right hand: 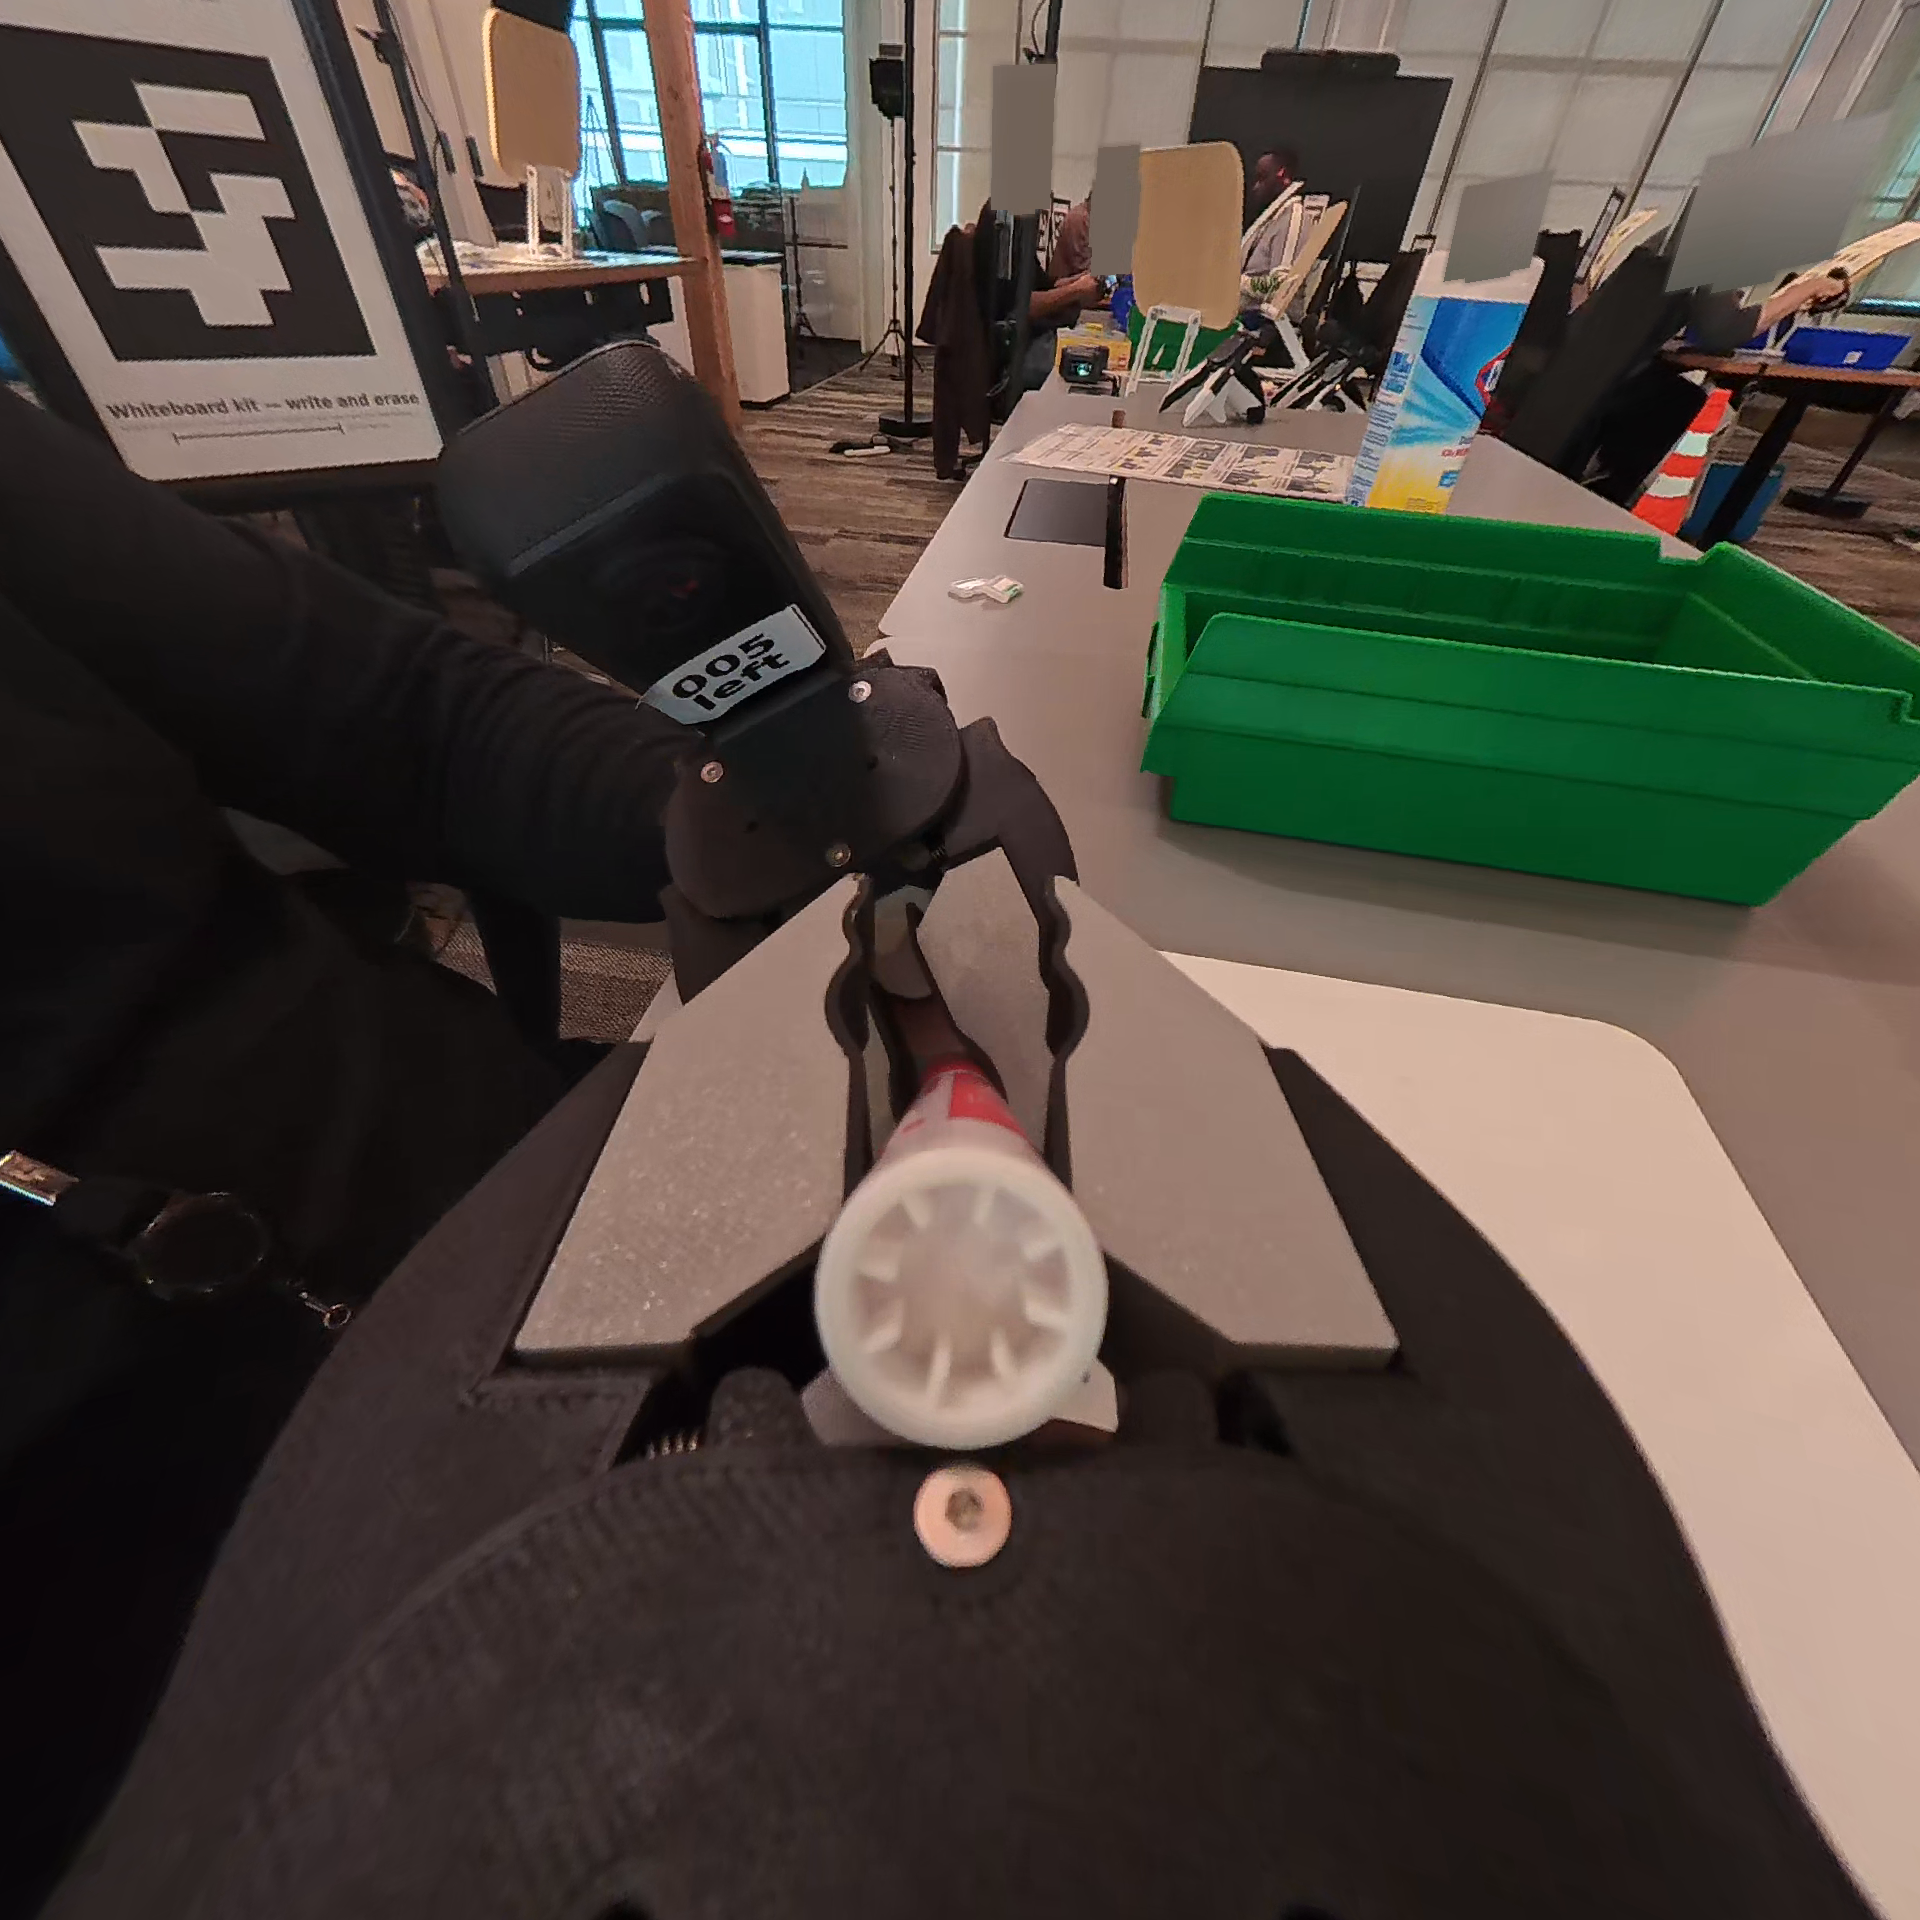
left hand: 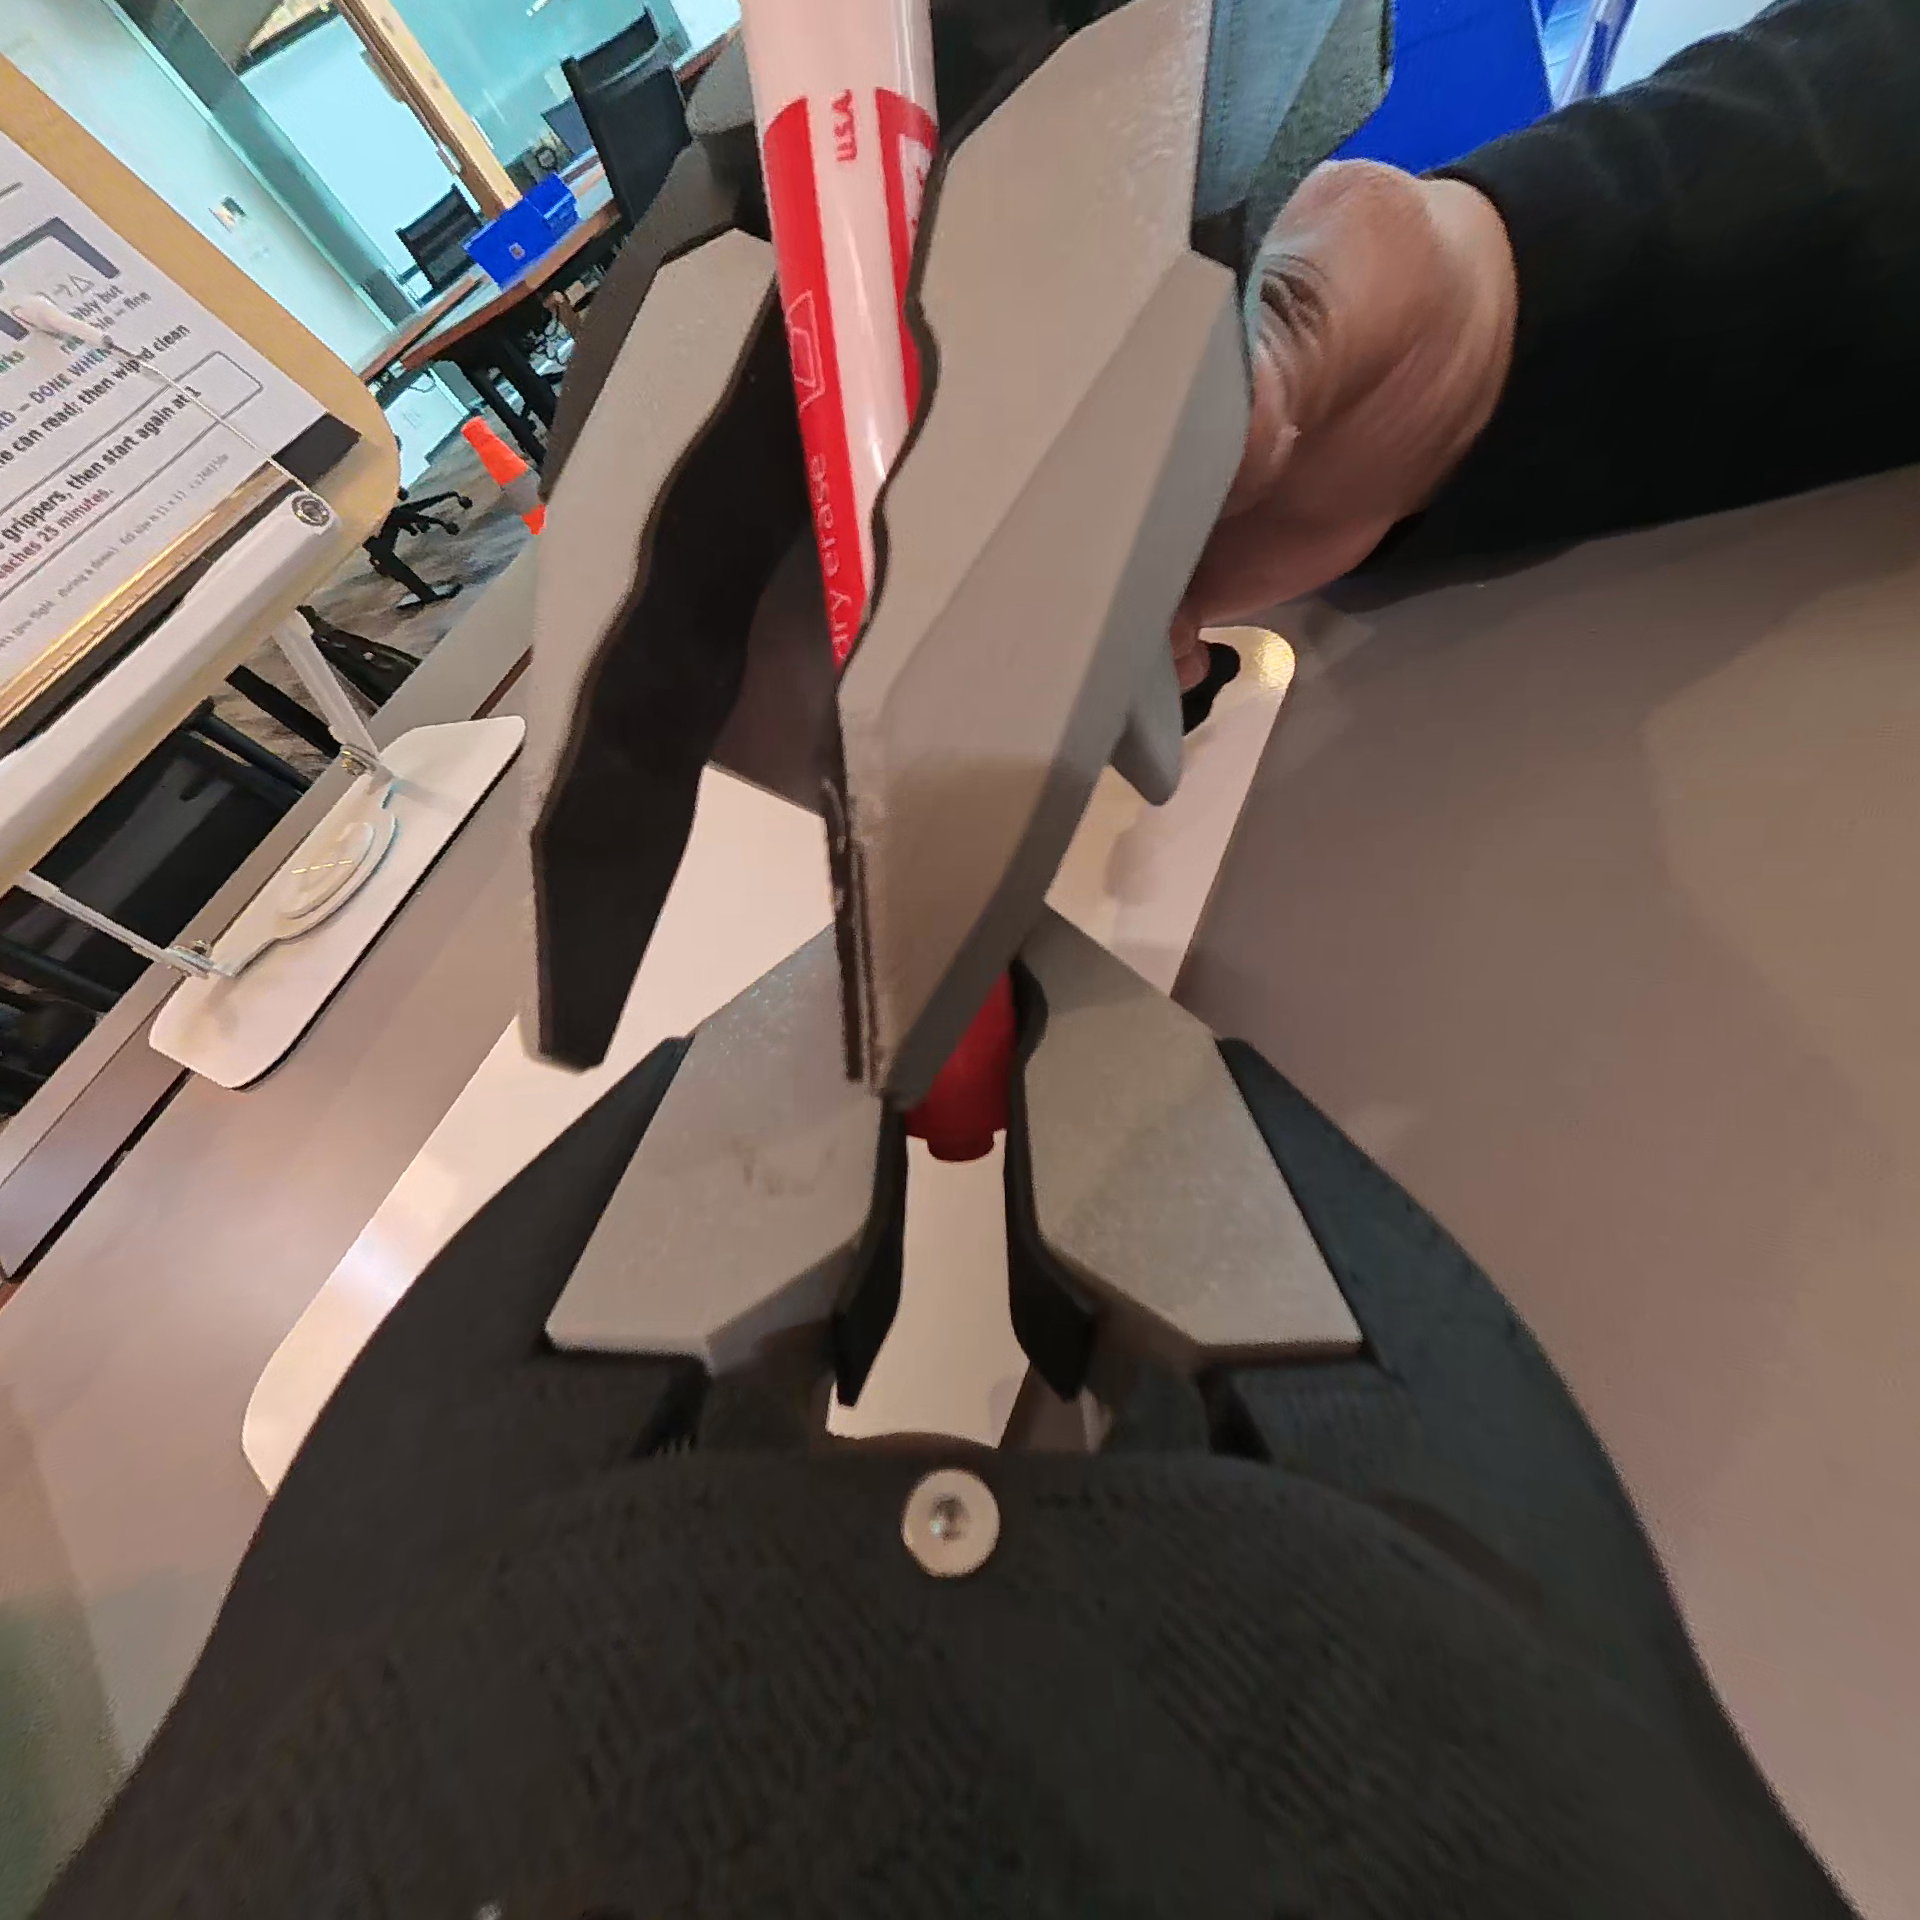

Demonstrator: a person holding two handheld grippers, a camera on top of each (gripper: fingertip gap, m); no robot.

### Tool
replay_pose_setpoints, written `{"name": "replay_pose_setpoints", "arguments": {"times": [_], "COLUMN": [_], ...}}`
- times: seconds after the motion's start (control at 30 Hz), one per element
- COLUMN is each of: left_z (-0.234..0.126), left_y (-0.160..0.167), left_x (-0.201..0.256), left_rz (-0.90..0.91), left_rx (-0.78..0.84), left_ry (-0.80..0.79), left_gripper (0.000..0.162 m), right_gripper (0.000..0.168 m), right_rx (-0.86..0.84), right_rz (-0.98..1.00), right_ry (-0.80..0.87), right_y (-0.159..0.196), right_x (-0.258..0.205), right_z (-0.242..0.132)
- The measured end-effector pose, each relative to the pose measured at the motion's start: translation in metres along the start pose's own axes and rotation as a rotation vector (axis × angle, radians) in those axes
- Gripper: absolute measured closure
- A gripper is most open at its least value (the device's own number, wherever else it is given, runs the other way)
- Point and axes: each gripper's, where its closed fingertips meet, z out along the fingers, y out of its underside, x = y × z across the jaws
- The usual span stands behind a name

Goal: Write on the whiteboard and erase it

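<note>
Clamping 1 white-and-red marker [left hand: 842,343] by its printed barrel between the wavy pads of the right gripper [right hand: 956,935], above the whiteboard [right hand: 1507,1195]; poking its red cap [left hand: 956,1091] in between the fingertips of the left gripper [left hand: 951,1117], squeezing or merely flanking cannot be told; showing 1 pale lettered sticker [right hand: 732,665] on that left tool; lying flat on the grey table [right hand: 1351,914], the board, with 1 green bin [right hand: 1507,748] behind it and 1 blue labelled canister [right hand: 1423,395] farther back; standing nearby, 1 black-and-white patterned placard [right hand: 197,208] and 1 printed sheet [left hand: 104,395].
</note>
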Motion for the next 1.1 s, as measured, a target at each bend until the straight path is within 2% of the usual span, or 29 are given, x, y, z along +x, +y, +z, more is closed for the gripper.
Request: {"name": "replay_pose_setpoints", "arguments": {"times": [0.57,0.93,1.1], "left_z": [-0.002,-0.003,-0.006], "left_y": [0.0,0.007,0.021], "left_x": [-0.007,-0.018,-0.038], "left_rz": [-0.009,-0.057,-0.113], "left_rx": [0.006,-0.022,-0.084], "left_ry": [-0.035,-0.071,-0.152], "left_gripper": [0.151,0.151,0.151], "right_gripper": [0.141,0.142,0.142], "right_rx": [-0.054,0.068,-0.005], "right_rz": [0.021,0.153,0.19], "right_ry": [0.015,0.017,0.113], "right_y": [0.008,-0.01,0.005], "right_x": [0.005,0.02,0.04], "right_z": [-0.002,-0.019,-0.024]}}
